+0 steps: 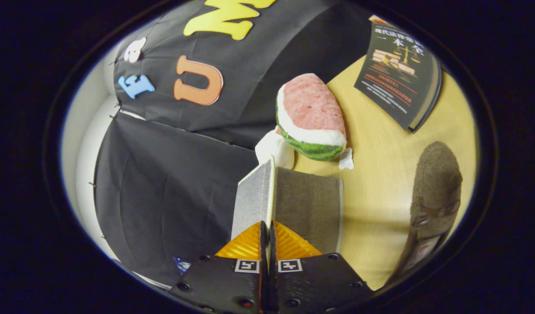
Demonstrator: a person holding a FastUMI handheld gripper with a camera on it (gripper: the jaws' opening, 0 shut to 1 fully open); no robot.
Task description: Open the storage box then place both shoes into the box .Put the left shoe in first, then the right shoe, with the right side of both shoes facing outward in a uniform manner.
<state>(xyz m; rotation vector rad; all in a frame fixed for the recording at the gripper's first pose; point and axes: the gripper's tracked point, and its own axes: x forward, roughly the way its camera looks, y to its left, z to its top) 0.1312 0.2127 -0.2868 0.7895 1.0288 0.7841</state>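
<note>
Claw point(267, 233) pinched shut on lid point(272, 192) edge of fabric storage box point(311, 209), just ahead on surface point(381, 174). Lid judged light, stiff, thin; best held by rim. Brown shoe point(433, 192) beside box, likely soft.

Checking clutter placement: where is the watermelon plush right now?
Gripper view: the watermelon plush lies on the table beyond the lid the gripper pinches, left of the book.

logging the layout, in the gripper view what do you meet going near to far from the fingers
fingers pinched on the box lid → grey storage box → white plush → watermelon plush → book
</note>
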